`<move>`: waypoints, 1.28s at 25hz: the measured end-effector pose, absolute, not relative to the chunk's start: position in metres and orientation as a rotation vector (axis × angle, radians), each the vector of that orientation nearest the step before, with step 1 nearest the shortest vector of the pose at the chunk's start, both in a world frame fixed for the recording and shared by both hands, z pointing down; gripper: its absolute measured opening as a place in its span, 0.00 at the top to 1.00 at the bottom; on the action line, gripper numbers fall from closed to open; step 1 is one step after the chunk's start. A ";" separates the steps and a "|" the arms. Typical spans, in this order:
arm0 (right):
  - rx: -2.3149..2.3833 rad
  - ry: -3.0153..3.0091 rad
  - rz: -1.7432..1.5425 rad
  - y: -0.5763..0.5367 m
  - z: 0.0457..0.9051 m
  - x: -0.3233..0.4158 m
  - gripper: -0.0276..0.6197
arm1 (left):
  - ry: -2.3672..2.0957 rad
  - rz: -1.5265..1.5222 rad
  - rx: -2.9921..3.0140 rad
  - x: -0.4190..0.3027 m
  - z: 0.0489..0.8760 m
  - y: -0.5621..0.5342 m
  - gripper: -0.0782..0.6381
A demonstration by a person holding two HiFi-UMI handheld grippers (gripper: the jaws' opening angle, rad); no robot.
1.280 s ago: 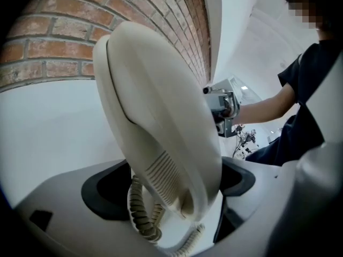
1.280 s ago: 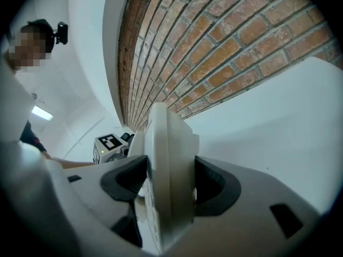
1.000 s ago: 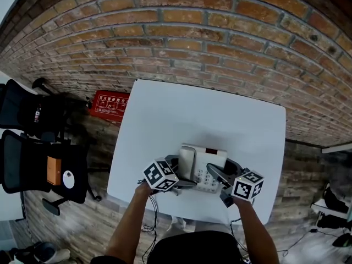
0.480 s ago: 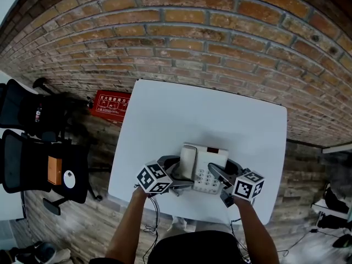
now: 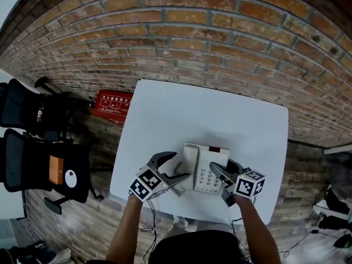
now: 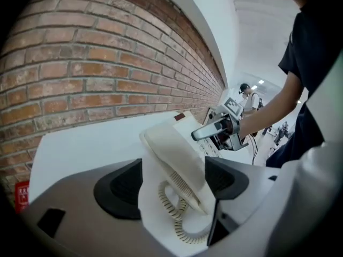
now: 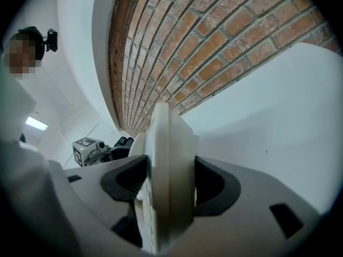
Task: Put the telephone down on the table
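A cream telephone [image 5: 209, 168] lies flat on the white table [image 5: 165, 114], near its front edge. Its handset [image 5: 190, 161] rests in the cradle on the left side. My left gripper [image 5: 180, 165] hovers just left of the handset, open; its jaws have just been closing a little. In the left gripper view the handset's near end [image 6: 174, 157] and the coiled cord [image 6: 179, 221] show between the jaws, and the pads do not press on them. My right gripper [image 5: 221, 168] is shut on the telephone's right edge [image 7: 169, 159], which stands clamped between the pads.
A brick wall [image 5: 209, 43] runs behind the table. Black office chairs [image 5: 33, 147] and a red sign [image 5: 113, 106] are off to the left on the brick floor. The table's front edge [image 5: 181, 205] is right below both grippers.
My left gripper has pulled back from the handset, toward the lower left of the head view, and its jaws now show clear of it. The right gripper and the telephone have stayed put.
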State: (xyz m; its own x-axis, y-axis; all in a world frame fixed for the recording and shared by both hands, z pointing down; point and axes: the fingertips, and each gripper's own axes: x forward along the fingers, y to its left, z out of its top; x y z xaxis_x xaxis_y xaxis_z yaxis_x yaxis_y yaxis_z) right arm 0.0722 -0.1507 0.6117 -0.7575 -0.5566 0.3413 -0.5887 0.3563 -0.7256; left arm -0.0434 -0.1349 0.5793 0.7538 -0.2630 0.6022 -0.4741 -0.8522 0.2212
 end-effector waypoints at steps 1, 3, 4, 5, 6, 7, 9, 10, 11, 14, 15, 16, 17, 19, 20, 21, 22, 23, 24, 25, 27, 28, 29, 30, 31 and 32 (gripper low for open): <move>1.080 -2.554 1.399 -0.150 0.612 0.073 0.54 | -0.572 0.838 2.623 -0.043 0.572 -0.136 0.40; 1.090 -2.548 1.419 -0.151 0.614 0.074 0.54 | -0.574 0.920 2.680 -0.041 0.563 -0.135 0.54; 1.096 -2.544 1.431 -0.151 0.615 0.074 0.54 | -0.571 0.972 2.701 -0.040 0.563 -0.133 0.62; 1.101 -2.541 1.441 -0.151 0.616 0.074 0.54 | -0.565 1.022 2.715 -0.039 0.563 -0.131 0.70; 1.104 -2.538 1.449 -0.151 0.617 0.075 0.54 | -0.555 1.065 2.723 -0.037 0.565 -0.128 0.76; 1.107 -2.536 1.454 -0.151 0.617 0.075 0.54 | -0.544 1.097 2.728 -0.034 0.567 -0.126 0.80; 1.113 -2.529 1.468 -0.152 0.619 0.075 0.54 | -0.531 1.130 2.733 -0.030 0.571 -0.123 0.84; 1.119 -2.521 1.479 -0.152 0.620 0.076 0.54 | -0.533 1.137 2.734 -0.028 0.573 -0.123 0.84; 1.127 -2.514 1.492 -0.152 0.621 0.077 0.54 | -0.539 1.142 2.734 -0.027 0.574 -0.123 0.86; 1.152 -2.496 1.527 -0.153 0.624 0.079 0.54 | -0.550 1.191 2.745 -0.025 0.575 -0.126 0.86; 1.160 -2.488 1.538 -0.154 0.625 0.079 0.54 | -0.554 1.218 2.751 -0.025 0.576 -0.128 0.87; 1.166 -2.480 1.549 -0.155 0.626 0.079 0.54 | -0.558 1.242 2.755 -0.025 0.577 -0.129 0.87; 1.171 -2.471 1.559 -0.156 0.627 0.079 0.54 | -0.563 1.258 2.756 -0.025 0.578 -0.131 0.88; 1.179 -2.455 1.573 -0.158 0.629 0.078 0.54 | -0.573 1.267 2.753 -0.025 0.579 -0.133 0.88; 1.182 -2.448 1.579 -0.159 0.629 0.078 0.54 | -0.576 1.269 2.751 -0.026 0.580 -0.134 0.88; 1.186 -2.440 1.587 -0.159 0.630 0.078 0.54 | -0.578 1.274 2.751 -0.025 0.581 -0.135 0.88; 1.190 -2.432 1.597 -0.160 0.630 0.079 0.54 | -0.580 1.284 2.751 -0.025 0.581 -0.137 0.88; 1.197 -2.421 1.609 -0.160 0.631 0.079 0.54 | -0.584 1.296 2.749 -0.024 0.582 -0.138 0.88; 1.207 -2.407 1.620 -0.161 0.633 0.080 0.54 | -0.590 1.307 2.747 -0.024 0.583 -0.140 0.88; 1.218 -2.392 1.629 -0.161 0.636 0.082 0.54 | -0.597 1.316 2.744 -0.024 0.584 -0.141 0.88; 1.234 -2.367 1.651 -0.161 0.639 0.083 0.54 | -0.608 1.325 2.737 -0.023 0.586 -0.144 0.88; 1.233 -2.362 1.671 -0.161 0.639 0.082 0.54 | -0.611 1.324 2.735 -0.023 0.586 -0.145 0.88; 1.230 -2.357 1.690 -0.161 0.640 0.080 0.54 | -0.614 1.321 2.731 -0.023 0.587 -0.146 0.88; 1.229 -2.351 1.702 -0.161 0.640 0.080 0.54 | -0.618 1.318 2.726 -0.024 0.588 -0.147 0.88; 1.229 -2.343 1.710 -0.162 0.641 0.080 0.54 | -0.621 1.316 2.721 -0.024 0.588 -0.147 0.88; 1.224 -2.337 1.721 -0.162 0.641 0.078 0.54 | -0.625 1.316 2.716 -0.025 0.589 -0.148 0.88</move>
State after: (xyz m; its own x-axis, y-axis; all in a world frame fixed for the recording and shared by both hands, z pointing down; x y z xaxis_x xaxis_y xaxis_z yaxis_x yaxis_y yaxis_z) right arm 0.0783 -0.1623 0.6415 -0.6979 -0.5811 0.4187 -0.5723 0.1010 -0.8138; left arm -0.0248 -0.1482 0.5886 0.5538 -0.3316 0.7637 -0.3823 -0.9162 -0.1206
